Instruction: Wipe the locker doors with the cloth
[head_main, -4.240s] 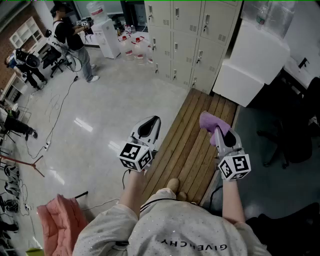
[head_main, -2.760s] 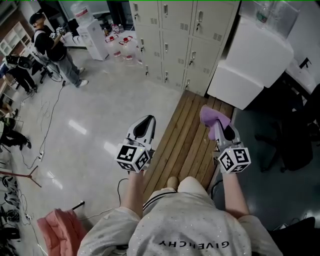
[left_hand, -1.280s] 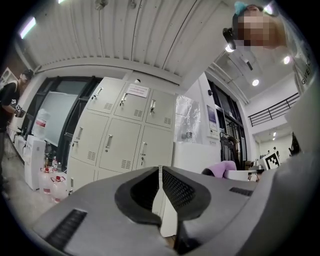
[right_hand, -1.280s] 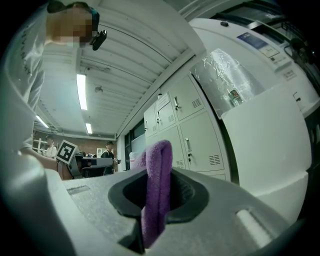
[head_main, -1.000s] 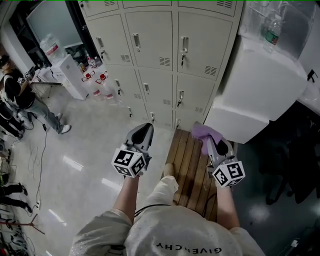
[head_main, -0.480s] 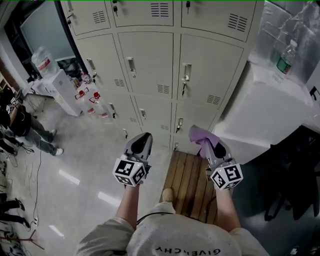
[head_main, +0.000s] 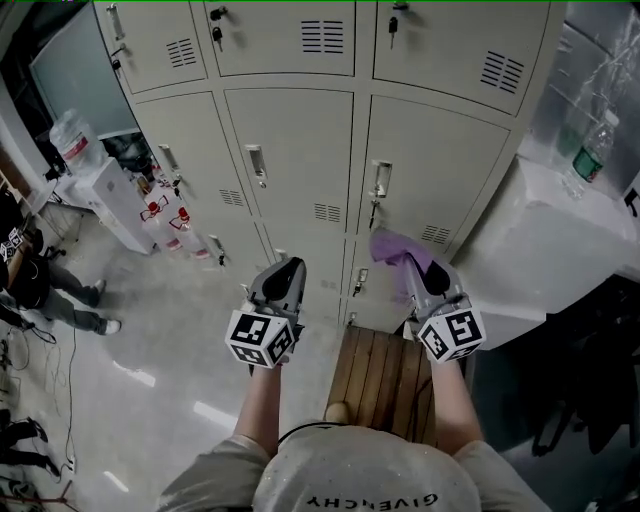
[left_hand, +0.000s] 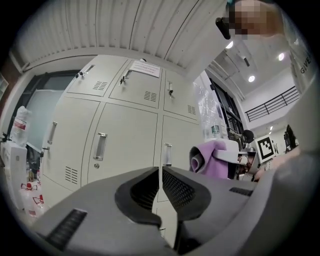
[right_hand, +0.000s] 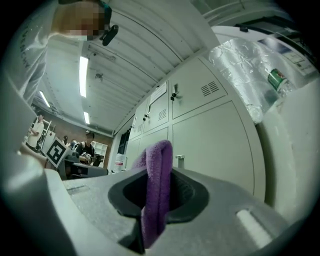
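Facing a bank of pale locker doors (head_main: 290, 150), two grippers are held out side by side by a person whose forearms are seen at the near edge of the head view. The right gripper (head_main: 420, 282) is closed on a purple cloth (head_main: 393, 250); in the right gripper view the cloth is seen pinched between the jaws as a folded band, with a loop standing out past the tips toward the lockers. In the head view the cloth is seen against the lower part of a door in the middle row, just below and to the right of that door's metal handle (head_main: 379, 181). Whether the cloth is touching the door cannot be told.

The left gripper (head_main: 288, 268) is held to the left of the right one, pointed at the same lockers. Its jaws are brought almost together, only a thin slit being left between them, and nothing is held there.

A wooden slatted platform (head_main: 375, 370) is laid on the floor at the foot of the lockers, under the person. A white block-shaped unit (head_main: 540, 250) is set against the lockers on the right, and a clear bottle (head_main: 592, 140) with a green label is stood upon it. At the far left a water dispenser (head_main: 100, 195) is seen, with water jugs (head_main: 165, 220) beside it.
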